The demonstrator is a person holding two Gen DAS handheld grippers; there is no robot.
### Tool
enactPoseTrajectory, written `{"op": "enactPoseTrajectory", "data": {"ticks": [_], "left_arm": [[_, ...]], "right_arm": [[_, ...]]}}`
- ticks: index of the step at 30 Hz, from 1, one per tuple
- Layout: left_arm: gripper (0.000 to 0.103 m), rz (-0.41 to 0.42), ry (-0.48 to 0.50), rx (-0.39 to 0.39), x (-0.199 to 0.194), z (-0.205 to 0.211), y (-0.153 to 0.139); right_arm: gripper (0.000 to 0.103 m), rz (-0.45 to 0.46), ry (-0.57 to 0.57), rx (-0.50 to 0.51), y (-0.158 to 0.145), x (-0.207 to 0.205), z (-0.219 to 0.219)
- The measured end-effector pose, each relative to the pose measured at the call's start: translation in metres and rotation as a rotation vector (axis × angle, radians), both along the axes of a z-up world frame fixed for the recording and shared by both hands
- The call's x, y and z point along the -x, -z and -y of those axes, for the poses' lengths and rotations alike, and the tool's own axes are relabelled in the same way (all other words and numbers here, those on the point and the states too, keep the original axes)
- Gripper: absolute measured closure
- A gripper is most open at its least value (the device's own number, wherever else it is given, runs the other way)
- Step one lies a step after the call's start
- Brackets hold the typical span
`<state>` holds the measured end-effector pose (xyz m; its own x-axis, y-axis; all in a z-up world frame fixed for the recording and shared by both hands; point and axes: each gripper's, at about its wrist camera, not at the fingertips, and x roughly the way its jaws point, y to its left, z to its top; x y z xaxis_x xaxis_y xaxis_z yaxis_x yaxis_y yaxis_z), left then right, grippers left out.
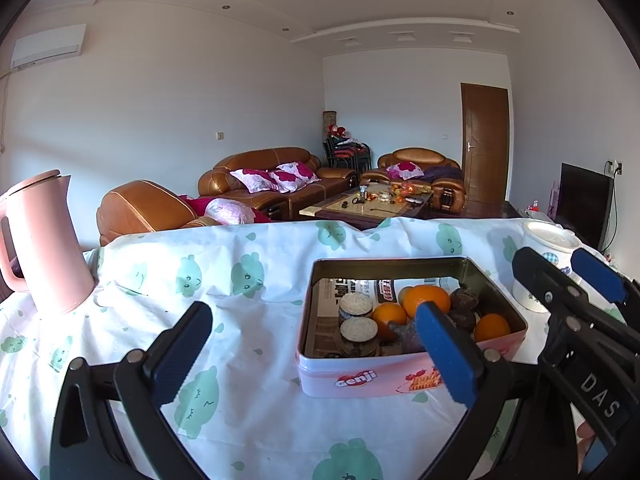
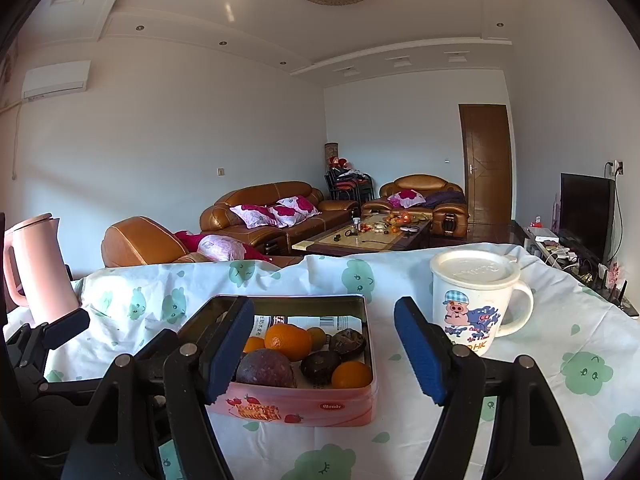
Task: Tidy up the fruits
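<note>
White cloth with green prints (image 2: 520, 420) covers the table, where a pink rectangular metal tin (image 2: 304, 408) holds round oranges (image 2: 289, 340) and dark wrinkled fruits (image 2: 320, 366). Left gripper (image 1: 316, 354) and right gripper (image 2: 324, 352) hover near it, jaws apart, empty. Oranges look firm, light; grip across their middle.

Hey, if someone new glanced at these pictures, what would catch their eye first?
Probably the pink tin in the middle of the table, with bright oranges and dark fruits inside. Next, the pink kettle at the table's left edge and the lidded cartoon mug right of the tin. Both grippers, left and right, hover open near the tin.
</note>
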<state>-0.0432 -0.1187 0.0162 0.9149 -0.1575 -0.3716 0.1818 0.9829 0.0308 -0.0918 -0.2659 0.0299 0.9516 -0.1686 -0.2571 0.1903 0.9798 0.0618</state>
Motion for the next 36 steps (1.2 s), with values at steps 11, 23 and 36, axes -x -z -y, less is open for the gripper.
{"op": "enactPoseTrajectory", "data": {"ticks": [11,23,36], "left_arm": [[0.0,-0.001,0.001,-0.001,-0.0003,-0.0004,0.0001],[0.0,-0.007,-0.011,-0.005,-0.0001,-0.0029,-0.0001],[0.0,-0.017,-0.014,-0.008,-0.0008,-0.0022,-0.0001]], "right_arm": [[0.029,0.002,0.004,-0.003,-0.0005,0.0015,0.0019],[0.029,0.0,0.008,-0.005,0.0001,0.0033,0.0022],[0.028,-0.005,0.009,-0.007,-0.0002,0.0031,0.0018]]}}
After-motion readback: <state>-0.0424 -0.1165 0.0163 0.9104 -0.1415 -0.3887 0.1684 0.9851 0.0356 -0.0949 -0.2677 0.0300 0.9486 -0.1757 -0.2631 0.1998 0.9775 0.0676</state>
